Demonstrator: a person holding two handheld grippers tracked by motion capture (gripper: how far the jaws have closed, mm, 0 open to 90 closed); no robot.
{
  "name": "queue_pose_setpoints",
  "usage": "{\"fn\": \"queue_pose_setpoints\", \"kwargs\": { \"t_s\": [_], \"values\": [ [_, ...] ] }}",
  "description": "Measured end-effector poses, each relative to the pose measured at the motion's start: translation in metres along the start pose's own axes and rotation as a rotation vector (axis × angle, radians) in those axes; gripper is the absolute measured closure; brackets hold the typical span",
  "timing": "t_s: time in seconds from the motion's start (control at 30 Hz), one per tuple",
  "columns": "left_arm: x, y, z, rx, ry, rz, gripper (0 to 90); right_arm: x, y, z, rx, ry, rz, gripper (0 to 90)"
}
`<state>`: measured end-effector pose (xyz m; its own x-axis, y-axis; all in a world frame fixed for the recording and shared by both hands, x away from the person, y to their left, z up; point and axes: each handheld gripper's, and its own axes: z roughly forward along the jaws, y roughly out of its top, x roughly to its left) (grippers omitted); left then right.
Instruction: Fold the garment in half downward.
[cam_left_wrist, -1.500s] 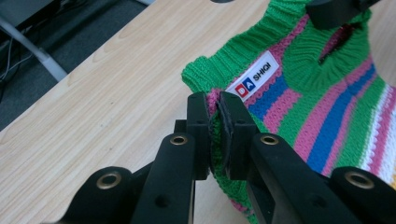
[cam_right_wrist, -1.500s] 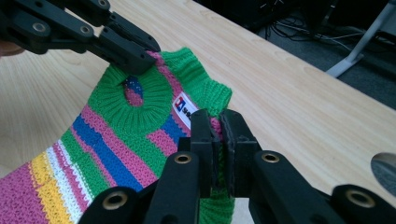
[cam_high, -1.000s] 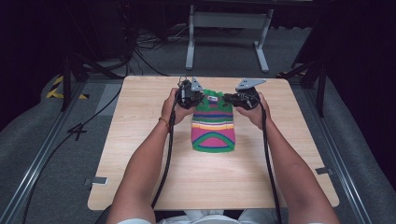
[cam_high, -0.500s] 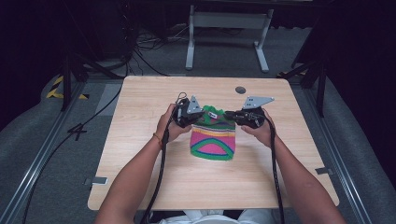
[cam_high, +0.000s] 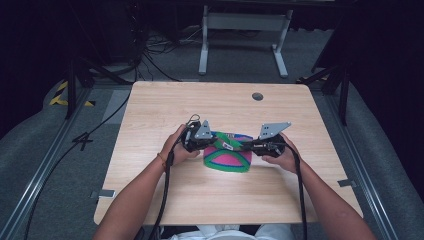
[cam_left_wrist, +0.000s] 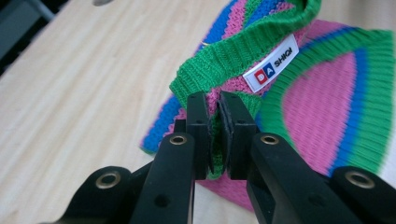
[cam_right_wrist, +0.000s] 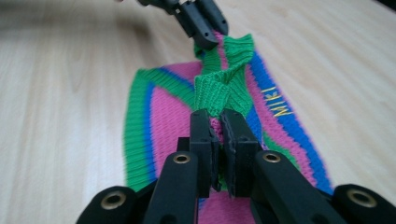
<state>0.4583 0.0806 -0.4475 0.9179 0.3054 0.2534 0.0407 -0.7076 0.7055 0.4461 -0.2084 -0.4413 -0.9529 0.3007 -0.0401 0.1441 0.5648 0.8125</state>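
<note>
1. I have the left gripper (cam_left_wrist: 214, 135) clamped on the green ribbed edge of the knit (cam_high: 227, 159), and the right gripper (cam_right_wrist: 219, 149) clamped on that edge too, farther along. The knit sits mid-table (cam_high: 165, 105), part flat on the wood, part lifted and doubled over toward me between the two grips.

2. Both bites look shallow: in each gripper view only a thin strip of rib sits between the pads. If I pull the hands apart or jerk, I expect the stretchy rib to slide out of one side and the fold to fall open crooked.

3. The green edge is twisted between the grippers in the right gripper view. Laying it down like that would, I think, leave a rolled, lumpy hem rather than a clean fold.

4. If one hand comes down ahead of the other, the fold line will skew and the stripes won't line up.

5. The white label (cam_left_wrist: 271, 69) sits close to my left grip; dragging could catch it and bunch the fabric.
</note>
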Motion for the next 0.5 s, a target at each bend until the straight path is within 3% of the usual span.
{"fn": "queue_pose_setpoints", "kwargs": {
  "t_s": [0.27, 0.4, 0.5],
  "values": [
    [-0.020, -0.007, -0.003, 0.054, -0.081, 0.067, 83.1, 0.024, -0.010, 0.006, 0.087, 0.020, -0.031, 83.3],
    [-0.029, -0.012, -0.005, 0.087, -0.105, 0.076, 81.9, 0.031, -0.015, 0.007, 0.120, 0.017, -0.035, 82.8],
    [-0.035, -0.016, -0.006, 0.081, -0.122, 0.076, 81.5, 0.035, -0.017, 0.008, 0.136, 0.021, -0.044, 82.7]
  ]
}}
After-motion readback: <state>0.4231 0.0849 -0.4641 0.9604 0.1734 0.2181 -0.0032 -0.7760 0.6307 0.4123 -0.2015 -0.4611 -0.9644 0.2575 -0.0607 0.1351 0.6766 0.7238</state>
